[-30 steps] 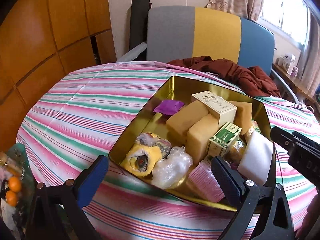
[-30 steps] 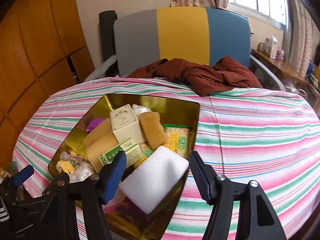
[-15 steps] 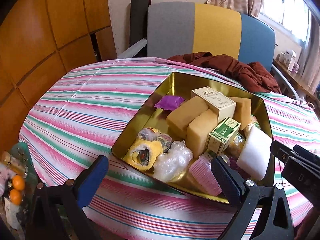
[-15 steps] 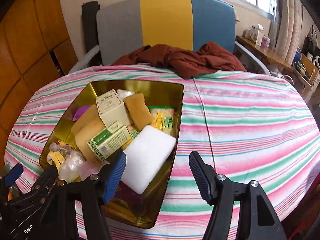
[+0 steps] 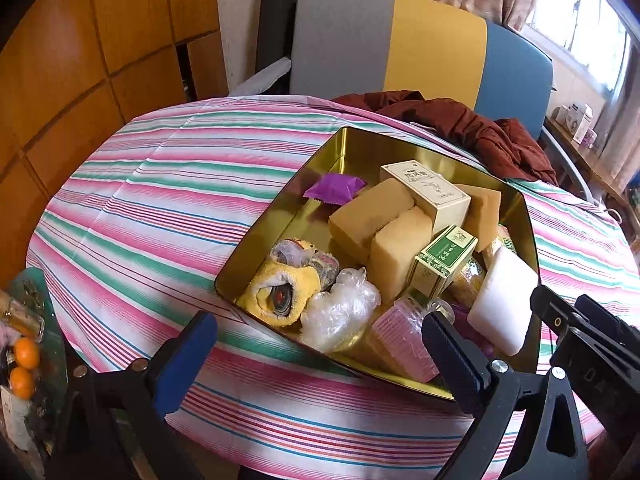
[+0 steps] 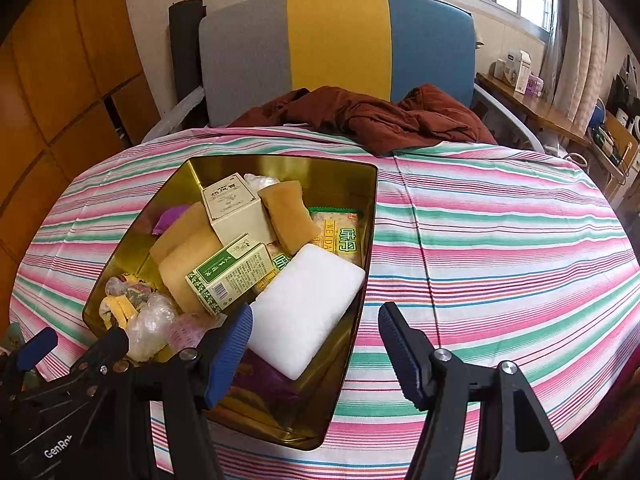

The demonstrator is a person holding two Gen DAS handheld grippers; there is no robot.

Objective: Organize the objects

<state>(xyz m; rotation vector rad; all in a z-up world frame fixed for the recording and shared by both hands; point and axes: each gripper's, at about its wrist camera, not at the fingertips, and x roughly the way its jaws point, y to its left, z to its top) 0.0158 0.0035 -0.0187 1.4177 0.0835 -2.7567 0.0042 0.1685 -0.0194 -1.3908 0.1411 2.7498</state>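
Observation:
A gold tin (image 5: 280, 216) stands on the striped tablecloth, packed with several things: yellow sponges (image 5: 372, 212), a cream box (image 5: 432, 196), a green box (image 5: 444, 260), a purple packet (image 5: 334, 188), a rolled yellow cloth (image 5: 280, 292), a clear plastic wad (image 5: 340, 308) and a white foam block (image 5: 504, 300). My left gripper (image 5: 320, 360) hovers open over the tin's near corner, holding nothing. My right gripper (image 6: 316, 344) is open too, above the tin's (image 6: 372, 220) near right wall, just behind the white foam block (image 6: 308, 304) and apart from it.
A brown garment (image 6: 372, 116) lies at the table's far edge against a grey, yellow and blue chair (image 6: 336, 40). Bare striped cloth (image 6: 500, 240) spreads right of the tin. Oranges (image 5: 24, 364) sit low at the left, beside wooden wall panels.
Both views have tipped back slightly, so the tin and the white block sit further ahead of the fingertips. The jaws keep the same width, and nothing in the tin has moved.

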